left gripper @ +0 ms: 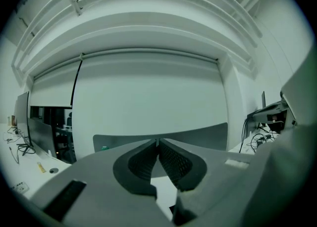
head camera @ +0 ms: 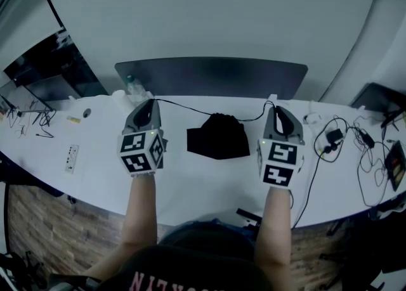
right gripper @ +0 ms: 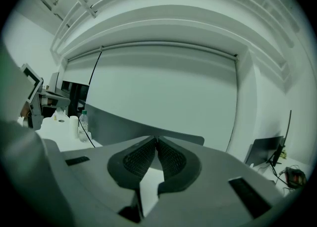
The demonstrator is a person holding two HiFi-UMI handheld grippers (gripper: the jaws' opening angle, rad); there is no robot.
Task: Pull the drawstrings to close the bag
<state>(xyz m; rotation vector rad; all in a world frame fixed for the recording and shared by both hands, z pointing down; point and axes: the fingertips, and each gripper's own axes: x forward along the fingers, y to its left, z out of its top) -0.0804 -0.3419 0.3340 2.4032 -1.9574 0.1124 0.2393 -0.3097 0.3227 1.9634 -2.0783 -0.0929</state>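
**A:** Okay, quick, where's the bag?

**B:** The black bag (head camera: 217, 136) lies mid-table (head camera: 95, 169), between the two grippers and touching neither. The far edge looks bunched, but it's all black, so the folds are hard to read.

**A:** Left gripper?

**B:** On the left gripper (head camera: 150, 101) (left gripper: 157, 144) the jaws are pressed together at the tips. In the head view the left drawstring (head camera: 184, 107) runs from the bag straight to that tip, lifted off the table. It's too thin to spot between the pads in the gripper's own view.

**A:** And the right?

**B:** Same story. The right gripper (head camera: 273, 104) (right gripper: 157, 139) has its jaws meeting at the tips, and the right drawstring (head camera: 257, 118) leads up to them. The pinch point is hidden behind the gripper body from the head view.

**A:** Anything else?

**B:** A bottle (head camera: 132, 85) stands behind the left gripper, partly covered. Tangled cables (head camera: 342, 134) lie on the right side of the table. A dark panel (head camera: 209, 77) stands along the table's far edge. The person's forearms show, and the torso is cut off at the bottom.
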